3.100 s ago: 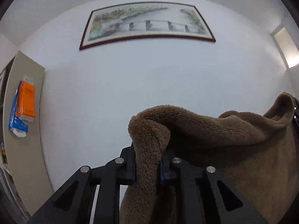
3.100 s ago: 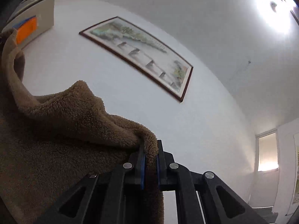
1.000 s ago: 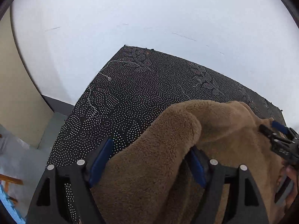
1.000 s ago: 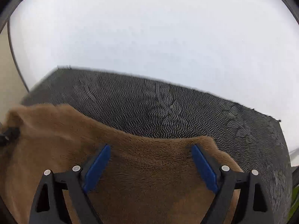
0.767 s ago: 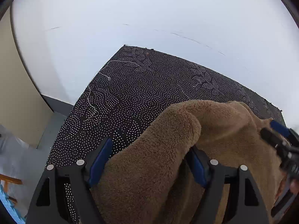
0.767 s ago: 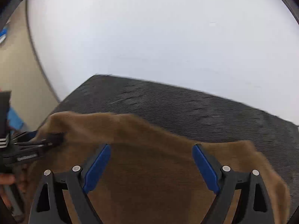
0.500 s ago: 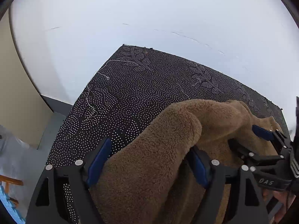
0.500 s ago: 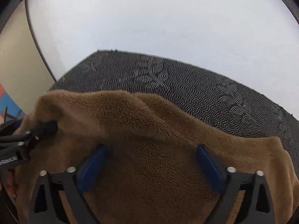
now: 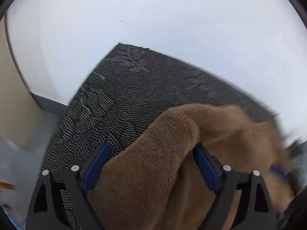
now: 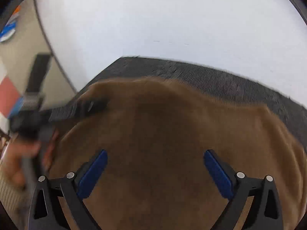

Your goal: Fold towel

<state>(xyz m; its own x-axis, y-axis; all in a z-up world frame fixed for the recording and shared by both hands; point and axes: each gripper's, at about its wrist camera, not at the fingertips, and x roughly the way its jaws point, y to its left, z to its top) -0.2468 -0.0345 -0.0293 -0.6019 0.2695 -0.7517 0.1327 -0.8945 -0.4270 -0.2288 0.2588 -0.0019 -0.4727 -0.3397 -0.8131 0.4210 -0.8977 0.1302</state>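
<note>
Towel [image 10: 172, 134]: brown fleece, lying bunched on dark dotted tabletop [image 9: 124, 95]. Left gripper [image 9: 151, 164]: jaws opening, a raised fold between the pads, grip not evident. Right gripper [image 10: 155, 170]: jaws wide apart over flat towel, holding nothing. Both views motion-blurred; towel's near edge cut off.

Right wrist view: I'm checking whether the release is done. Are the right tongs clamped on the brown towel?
No: the right tongs stand wide open, both blue pads clear above the towel.
</note>
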